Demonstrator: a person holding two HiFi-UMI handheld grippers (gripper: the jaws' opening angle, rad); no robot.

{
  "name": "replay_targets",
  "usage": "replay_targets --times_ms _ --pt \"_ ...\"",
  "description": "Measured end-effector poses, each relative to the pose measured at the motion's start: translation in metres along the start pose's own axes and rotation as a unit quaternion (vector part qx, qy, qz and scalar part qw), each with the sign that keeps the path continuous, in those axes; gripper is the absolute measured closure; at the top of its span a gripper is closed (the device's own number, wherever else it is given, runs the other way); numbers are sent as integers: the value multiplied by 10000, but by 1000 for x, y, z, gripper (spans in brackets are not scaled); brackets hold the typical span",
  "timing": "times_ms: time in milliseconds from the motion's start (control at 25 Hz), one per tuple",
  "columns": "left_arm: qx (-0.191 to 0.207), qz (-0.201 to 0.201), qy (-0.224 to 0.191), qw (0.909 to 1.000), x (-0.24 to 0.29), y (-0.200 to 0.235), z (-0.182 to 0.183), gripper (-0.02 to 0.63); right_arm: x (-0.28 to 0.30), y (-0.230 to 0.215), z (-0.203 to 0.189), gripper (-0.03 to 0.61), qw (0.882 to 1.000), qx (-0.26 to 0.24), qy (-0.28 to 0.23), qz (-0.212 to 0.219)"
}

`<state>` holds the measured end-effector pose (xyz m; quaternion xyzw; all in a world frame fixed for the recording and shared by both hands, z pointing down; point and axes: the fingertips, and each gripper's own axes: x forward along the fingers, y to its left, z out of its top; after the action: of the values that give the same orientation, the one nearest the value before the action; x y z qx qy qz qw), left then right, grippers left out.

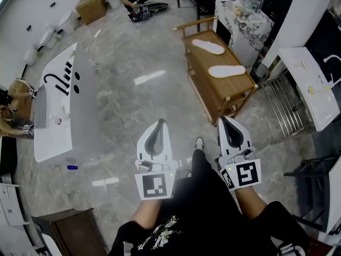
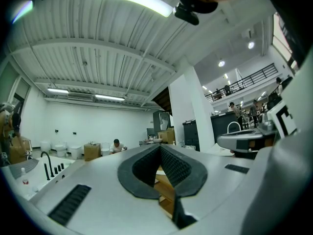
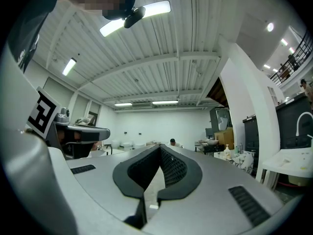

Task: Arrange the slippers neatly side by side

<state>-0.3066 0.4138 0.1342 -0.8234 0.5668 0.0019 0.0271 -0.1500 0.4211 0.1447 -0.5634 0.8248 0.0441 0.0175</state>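
Both of my grippers are shut and hold nothing. The left gripper [image 1: 161, 124] and the right gripper [image 1: 224, 121] hang close to my body, and in each gripper view the dark pads meet at the tips with nothing between them. The two white slippers lie on top of the wooden bench [image 1: 198, 63], out in front of me and off to my right, well apart from both grippers. The near slipper [image 1: 227, 71] lies almost straight ahead of my right gripper, so I think that hand should go first. The left one would have to cross over. The near slipper's long side runs mostly left to right across the bench, tipped up a little at the right end. The far slipper [image 1: 209, 47] slants the other way, from upper left down to lower right. So the two do not point the same way, and there is bare wood between them. I would have to open the jaws, reach forward, and turn one slipper to match the other.
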Motion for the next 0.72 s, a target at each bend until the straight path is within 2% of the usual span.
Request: replay_targets --times_ms 600,720 --pt "-205 3 153 9997 63 12 -20 612 55 -31 -15 580 9999 -25 133 70" --pt "-119 -9 160 9998 80 16 -20 612 72 -39 -17 580 9999 -11 126 75"
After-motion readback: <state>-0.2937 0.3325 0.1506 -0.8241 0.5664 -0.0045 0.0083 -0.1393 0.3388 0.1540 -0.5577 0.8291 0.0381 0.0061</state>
